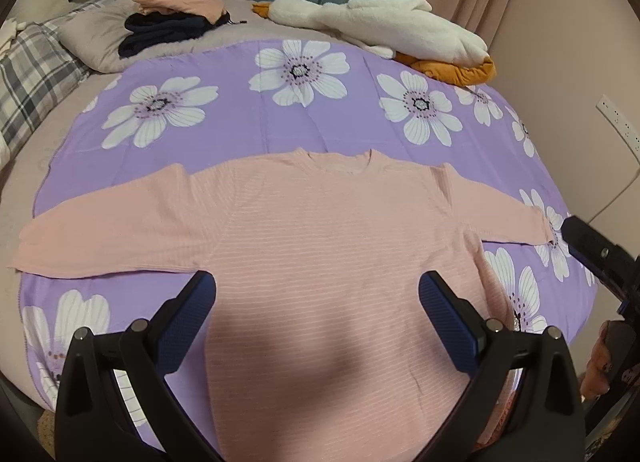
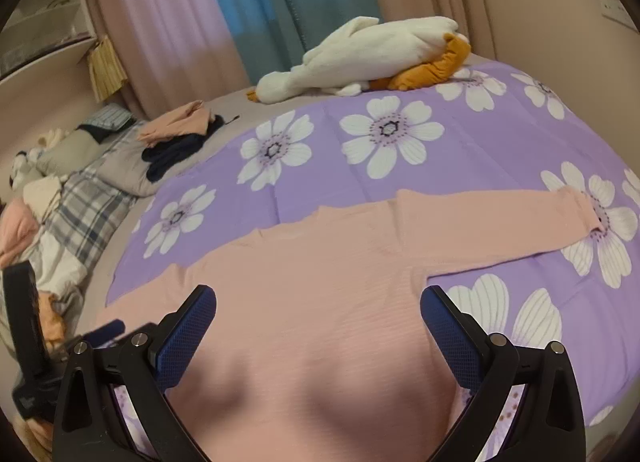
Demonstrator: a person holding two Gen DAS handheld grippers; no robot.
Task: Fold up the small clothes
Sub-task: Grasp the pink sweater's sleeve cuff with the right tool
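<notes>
A pink ribbed long-sleeved sweater [image 1: 320, 230] lies flat on a purple sheet with white flowers [image 1: 320, 118], neck away from me, both sleeves spread sideways. My left gripper [image 1: 318, 302] is open and empty, hovering over the sweater's lower body. In the right wrist view the sweater [image 2: 320, 286] lies the same way, and my right gripper [image 2: 318, 314] is open and empty over its lower body. The right gripper's body [image 1: 596, 254] shows at the right edge of the left wrist view, near the right cuff.
A white and orange plush goose [image 1: 384, 26] lies at the far side of the bed. Folded pink and dark clothes [image 1: 176, 18] sit at the far left by plaid pillows [image 1: 36, 74]. Curtains hang behind. A wall with a socket strip [image 1: 618, 122] is on the right.
</notes>
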